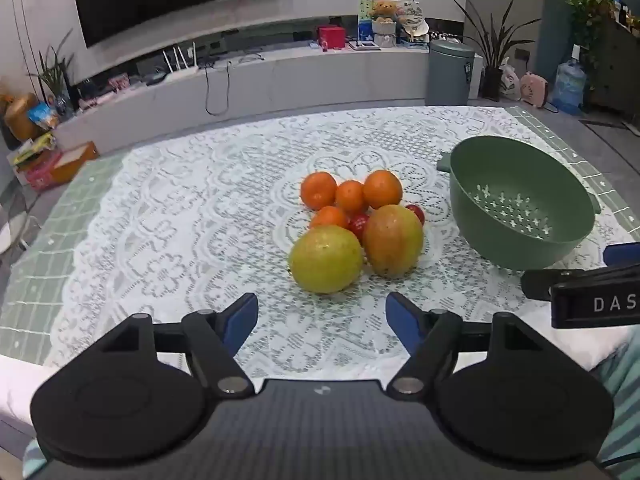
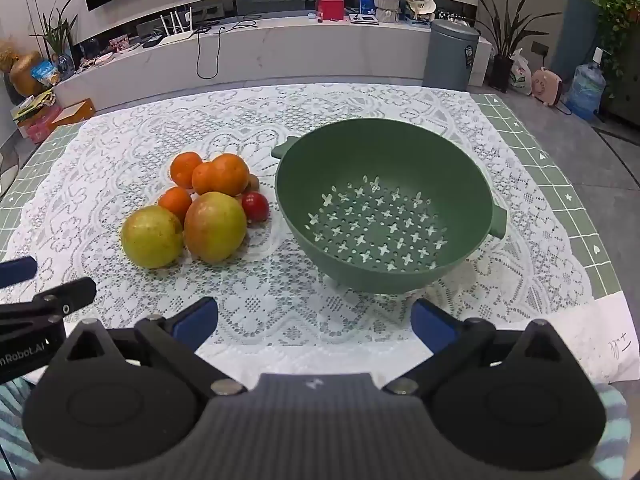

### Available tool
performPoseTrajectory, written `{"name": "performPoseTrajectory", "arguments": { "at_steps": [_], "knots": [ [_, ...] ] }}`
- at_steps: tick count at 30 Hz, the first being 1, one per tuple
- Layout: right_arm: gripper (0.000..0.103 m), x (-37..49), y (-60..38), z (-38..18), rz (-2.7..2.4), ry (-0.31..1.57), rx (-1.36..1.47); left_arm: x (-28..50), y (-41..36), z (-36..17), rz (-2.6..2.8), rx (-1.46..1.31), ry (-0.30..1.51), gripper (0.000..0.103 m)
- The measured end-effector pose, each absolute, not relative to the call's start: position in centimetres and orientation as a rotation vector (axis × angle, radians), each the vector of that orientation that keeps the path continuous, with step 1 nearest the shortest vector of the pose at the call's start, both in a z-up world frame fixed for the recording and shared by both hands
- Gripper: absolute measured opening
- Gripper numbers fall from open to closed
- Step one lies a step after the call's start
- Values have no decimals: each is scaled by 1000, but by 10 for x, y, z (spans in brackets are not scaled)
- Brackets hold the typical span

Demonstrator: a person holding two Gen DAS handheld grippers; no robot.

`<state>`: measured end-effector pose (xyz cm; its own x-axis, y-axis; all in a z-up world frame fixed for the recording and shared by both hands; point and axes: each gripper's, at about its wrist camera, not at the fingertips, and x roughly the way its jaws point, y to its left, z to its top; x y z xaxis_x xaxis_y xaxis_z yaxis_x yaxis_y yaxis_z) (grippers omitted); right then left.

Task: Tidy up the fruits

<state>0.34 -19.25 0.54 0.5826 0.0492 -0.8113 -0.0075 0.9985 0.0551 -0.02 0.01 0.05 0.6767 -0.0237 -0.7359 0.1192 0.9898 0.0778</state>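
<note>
From our right hand-held gripper [image 2: 314,320] we look down its blue fingers [image 2: 196,320], spread wide with nothing between them, over the lace-covered desk [image 2: 120,152]. Just ahead sits the green colander [image 2: 460,184] — tilted toward us, its cross-shaped holes showing. To its left the fruits cluster, touching: a yellow-green mango [image 2: 152,237], a redder mango [image 2: 215,227], oranges [image 2: 226,174] behind, a small red fruit [image 2: 255,206]. Our left hand-held gripper [image 2: 24,280] edges in at far left.

Matt, seemingly plastic colander [image 2: 460,184] on white lace tablecloth [image 2: 280,304].
</note>
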Motion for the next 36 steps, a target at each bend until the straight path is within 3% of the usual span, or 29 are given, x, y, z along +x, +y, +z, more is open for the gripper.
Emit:
{"name": "performPoseTrajectory", "arguments": {
  "at_steps": [17,27,36],
  "knots": [
    [99,2,-184,3,23,940,12,3,4,-6,-57,120,848,85],
    [99,2,-184,2,20,938,12,2,5,-6,-67,117,841,73],
    [99,2,-183,0,18,939,9,1,4,-7,-72,128,840,73]
  ]
}}
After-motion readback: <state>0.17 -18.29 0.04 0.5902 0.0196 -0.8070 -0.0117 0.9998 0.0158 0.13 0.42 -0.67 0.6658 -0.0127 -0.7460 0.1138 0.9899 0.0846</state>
